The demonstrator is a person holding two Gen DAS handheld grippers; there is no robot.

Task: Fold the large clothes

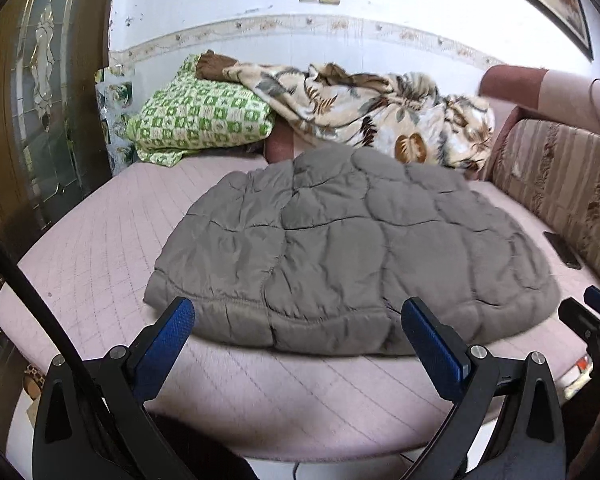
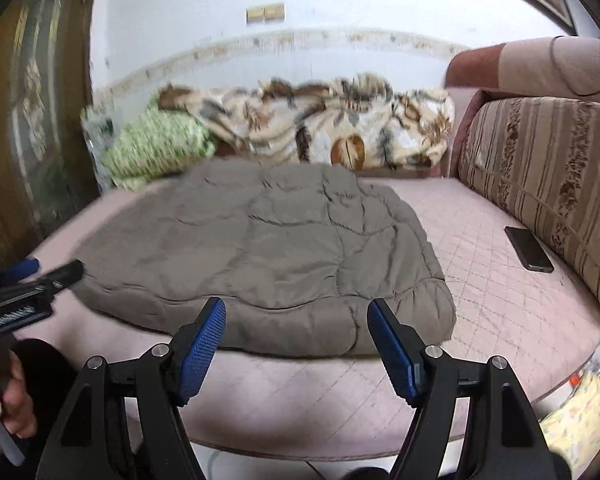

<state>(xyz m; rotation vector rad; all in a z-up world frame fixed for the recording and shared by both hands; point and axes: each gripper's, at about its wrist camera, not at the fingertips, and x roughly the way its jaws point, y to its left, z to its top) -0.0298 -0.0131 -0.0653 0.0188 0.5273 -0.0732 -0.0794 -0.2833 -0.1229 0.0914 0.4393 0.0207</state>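
Note:
A grey quilted puffer jacket (image 1: 340,248) lies flat on the pink quilted sofa seat (image 1: 100,240); it also shows in the right wrist view (image 2: 268,248). My left gripper (image 1: 298,312) is open and empty, hovering just above the jacket's near hem. My right gripper (image 2: 296,312) is open and empty, also just above the near hem, toward the jacket's right side. The right gripper shows at the right edge of the left wrist view (image 1: 592,312). The left gripper shows at the left edge of the right wrist view (image 2: 40,276).
A green checked pillow (image 1: 196,116) and a floral blanket (image 1: 372,112) lie at the back of the seat. A dark phone (image 2: 528,248) lies on the seat by the striped backrest cushion (image 2: 548,184). A wooden door (image 1: 32,120) stands at the left.

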